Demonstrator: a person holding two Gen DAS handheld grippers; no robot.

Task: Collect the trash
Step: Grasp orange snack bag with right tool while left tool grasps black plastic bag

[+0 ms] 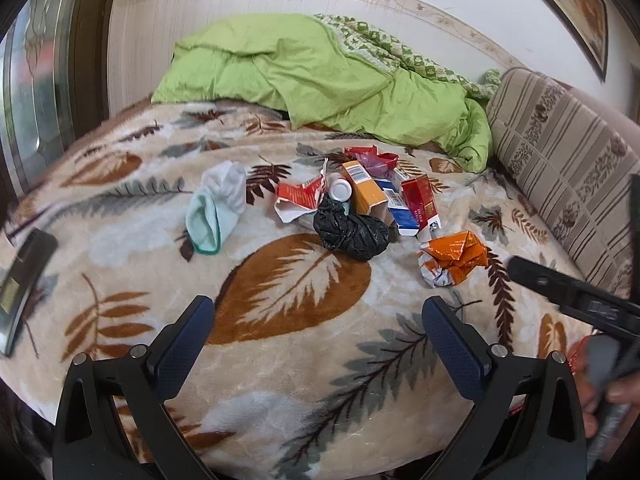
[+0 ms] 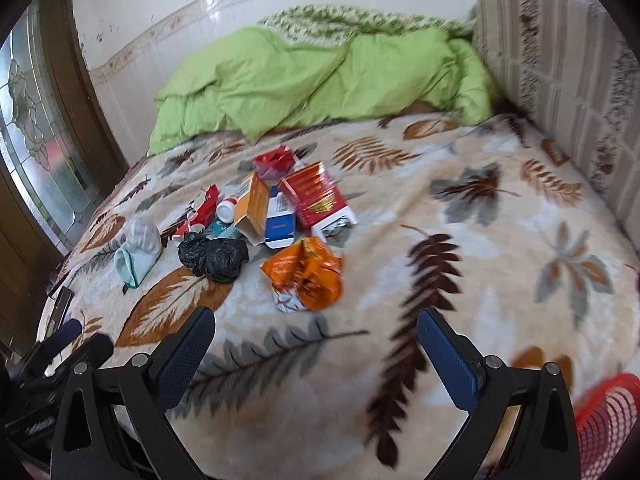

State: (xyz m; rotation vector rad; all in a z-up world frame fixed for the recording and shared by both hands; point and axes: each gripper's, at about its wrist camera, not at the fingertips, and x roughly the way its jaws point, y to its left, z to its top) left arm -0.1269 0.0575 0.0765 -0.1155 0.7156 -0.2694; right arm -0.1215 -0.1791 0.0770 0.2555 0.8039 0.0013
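A heap of trash lies mid-bed on a leaf-patterned blanket: a crumpled orange wrapper, a knotted black bag, an orange carton, a red box, a blue-white box, a torn red packet and a white bottle cap. My left gripper is open, short of the heap, nothing between its fingers. My right gripper is open, just short of the orange wrapper.
A white and mint sock lies left of the heap. A green quilt is bunched at the back, a striped cushion on the right. A dark phone rests at the left edge. A red mesh basket shows lower right.
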